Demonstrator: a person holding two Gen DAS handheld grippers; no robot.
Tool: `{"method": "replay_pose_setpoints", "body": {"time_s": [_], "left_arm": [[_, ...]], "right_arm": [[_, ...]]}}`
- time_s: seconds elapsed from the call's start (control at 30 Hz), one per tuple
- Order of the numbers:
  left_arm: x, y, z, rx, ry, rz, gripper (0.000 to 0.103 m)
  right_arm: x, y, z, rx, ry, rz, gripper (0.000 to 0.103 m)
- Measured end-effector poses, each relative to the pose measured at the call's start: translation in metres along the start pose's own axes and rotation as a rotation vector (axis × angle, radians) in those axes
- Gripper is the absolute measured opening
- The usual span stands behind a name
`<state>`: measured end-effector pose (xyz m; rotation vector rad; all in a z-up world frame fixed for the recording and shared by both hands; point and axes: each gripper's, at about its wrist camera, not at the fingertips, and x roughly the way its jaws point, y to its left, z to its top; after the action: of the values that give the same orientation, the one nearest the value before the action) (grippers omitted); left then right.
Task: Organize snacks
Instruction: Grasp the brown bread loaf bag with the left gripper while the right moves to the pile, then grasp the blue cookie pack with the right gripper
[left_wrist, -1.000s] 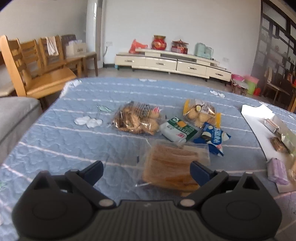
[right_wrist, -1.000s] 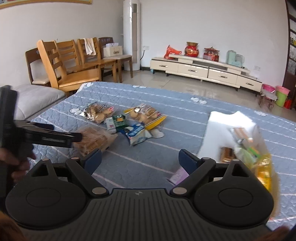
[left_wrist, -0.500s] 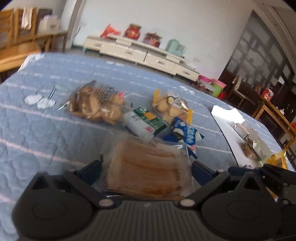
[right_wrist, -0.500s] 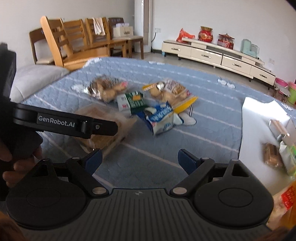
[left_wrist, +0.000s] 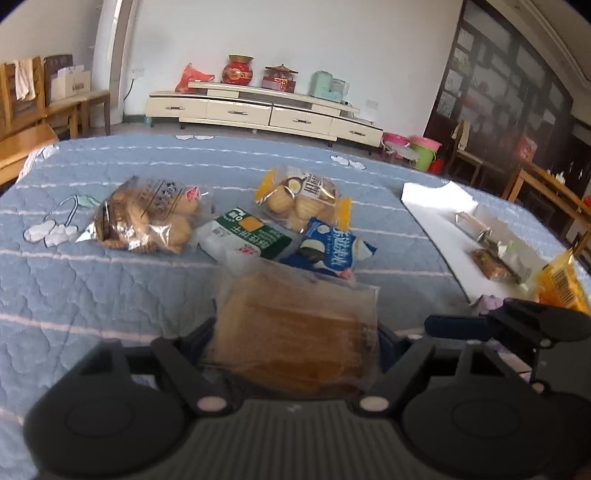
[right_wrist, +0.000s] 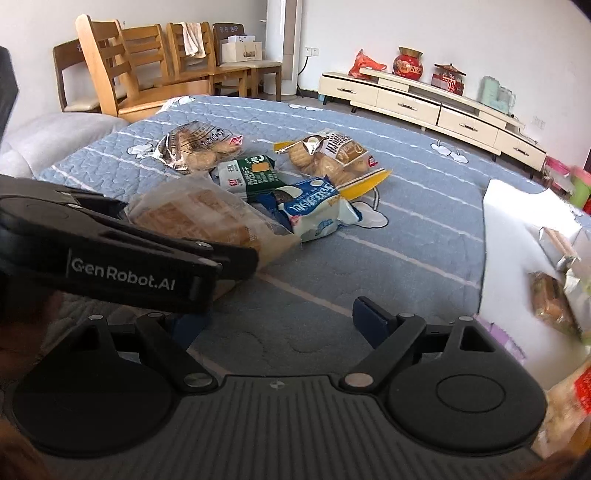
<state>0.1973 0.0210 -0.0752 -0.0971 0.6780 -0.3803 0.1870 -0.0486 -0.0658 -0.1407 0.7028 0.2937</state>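
Clear plastic crinkles between the jaws of our left gripper (left_wrist: 295, 332), which have just been closing on the bread pack (left_wrist: 295, 325); the pads sit against its two sides, so we judge the grip made or all but made. The pack lies on the blue quilt (left_wrist: 92, 288), nearest us of the loose snacks. To do this step well we should squeeze only until the wrapper stops slipping, since soft slices will crush, and lift straight up before swinging toward the white tray (left_wrist: 436, 206) at right. Our right gripper (right_wrist: 273, 317) hovers wide and empty over bare quilt, beside the left one. Beyond the bread lie the green pack (left_wrist: 245, 236) and the blue pack (left_wrist: 332, 247), touching each other, then two cookie bags (left_wrist: 147, 218) farther back. The right view shows what the left cannot: the left gripper from outside, its finger laid along the pack's side. The left view alone shows both pads hugging the pack.
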Motion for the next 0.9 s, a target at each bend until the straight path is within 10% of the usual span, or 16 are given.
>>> {"method": "replay_pose_setpoints", "body": {"time_s": [0.43,0.77,0.9], "left_arm": [[-0.059,0.015,0.001,-0.059,-0.122,0.116,0.080],[-0.083,0.037,0.004,-0.137,-0.170,0.246,0.080],[-0.083,0.042,0.004,-0.162,-0.177,0.251,0.080]], "right_arm": [[-0.024,-0.028,0.016,0.031,-0.079,-0.053,0.103],[0.050,-0.030,0.073,-0.061,-0.010,0.037,0.103],[0.077,-0.026,0.085,-0.087,0.042,0.083,0.073]]}}
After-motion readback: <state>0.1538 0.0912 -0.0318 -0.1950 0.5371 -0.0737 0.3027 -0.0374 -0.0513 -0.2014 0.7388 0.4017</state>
